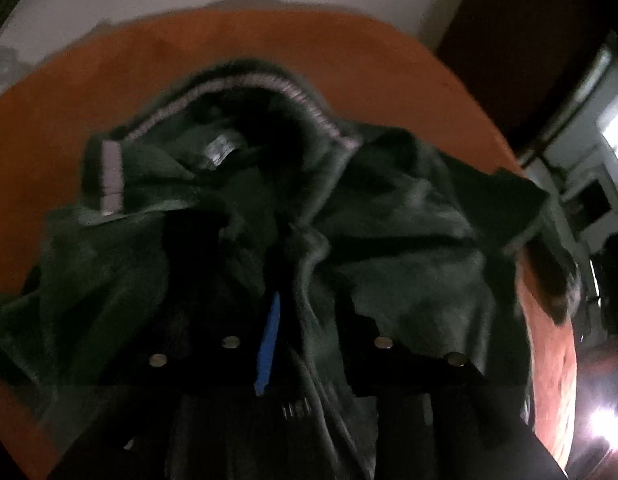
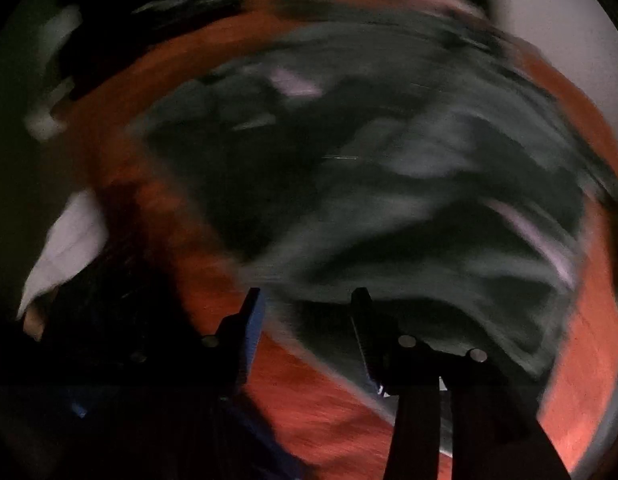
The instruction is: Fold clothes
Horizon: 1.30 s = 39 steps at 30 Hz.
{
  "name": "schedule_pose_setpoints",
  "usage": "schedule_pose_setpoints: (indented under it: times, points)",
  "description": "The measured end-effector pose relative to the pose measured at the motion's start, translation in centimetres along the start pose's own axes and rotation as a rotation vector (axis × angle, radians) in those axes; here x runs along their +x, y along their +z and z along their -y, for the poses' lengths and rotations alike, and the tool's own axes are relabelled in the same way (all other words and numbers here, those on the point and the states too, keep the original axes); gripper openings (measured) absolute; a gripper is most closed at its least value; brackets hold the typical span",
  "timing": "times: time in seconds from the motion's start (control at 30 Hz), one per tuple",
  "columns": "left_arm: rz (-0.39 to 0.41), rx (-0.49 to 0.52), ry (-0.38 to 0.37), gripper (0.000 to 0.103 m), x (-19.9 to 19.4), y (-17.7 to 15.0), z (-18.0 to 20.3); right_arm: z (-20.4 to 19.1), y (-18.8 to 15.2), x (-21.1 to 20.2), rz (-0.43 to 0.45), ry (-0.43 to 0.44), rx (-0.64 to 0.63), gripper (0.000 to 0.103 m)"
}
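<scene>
Presently, the dark green jacket (image 1: 237, 208) lies crumpled on the round orange table (image 1: 109, 72), its striped collar (image 1: 213, 92) on the far side of the heap and a label (image 1: 221, 150) showing just inside that collar.

Step in hand, as judged: the garment is bunched and wants spreading flat before any fold is laid. To do this well, each hand should take an outer edge on its own side of the collar, draw outward and away from it until the body lies smooth, and keep the hem from hanging over the table rim.

Left gripper (image 1: 297, 304): in the left wrist view its jaws stand partly apart, low against the jacket, with a ridge of cloth running up between them. Whether the pads press on that ridge cannot be told; the picture is dim and the fabric hides the tips.

Right gripper (image 2: 307, 294): in the right wrist view, which is heavily blurred, its two fingers (image 2: 251, 308) stand clearly apart with nothing between them. They hang just above the near edge of the jacket (image 2: 389, 184), the bare table (image 2: 317, 408) showing under them.
</scene>
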<state>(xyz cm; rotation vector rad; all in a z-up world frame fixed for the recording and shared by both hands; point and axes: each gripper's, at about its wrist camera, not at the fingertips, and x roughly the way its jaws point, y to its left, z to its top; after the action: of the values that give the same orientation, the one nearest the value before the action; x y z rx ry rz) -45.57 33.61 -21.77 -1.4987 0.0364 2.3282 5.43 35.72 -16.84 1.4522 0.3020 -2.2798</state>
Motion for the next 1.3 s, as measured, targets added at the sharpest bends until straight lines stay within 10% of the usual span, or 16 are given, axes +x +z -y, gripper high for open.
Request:
schedule_pose_setpoints:
  times: [0.23,0.4,0.47,0.53,1.13,1.3]
  points:
    - [-0.142,0.166,-0.111,0.045,-1.3,-12.2,6.6,13.5,-3.9,-3.6,0.042,-0.264,0.549,0.043]
    - [-0.303,0.168,-0.084,0.045,2.8,-17.8,8.0,18.2,-6.6,-2.8,0.030,-0.213,0.781,0.042]
    - [-0.269,0.114,-0.114,0.042,2.4,-17.7,7.4,18.4,-6.4,-2.7,0.039,-0.207,0.788,0.042]
    - [-0.256,0.048,-0.152,0.007,2.0,-17.1,6.5,17.9,-5.8,-2.5,0.040,-0.212,0.749,0.042]
    - [-0.215,0.044,-0.099,0.027,-2.0,-18.8,6.4,18.6,-9.2,-1.6,-0.036,-0.205,0.840,0.042]
    - [-0.230,0.156,-0.035,0.028,-0.2,-21.3,7.8,18.0,-12.0,-1.1,-0.047,-0.068,0.976,0.010]
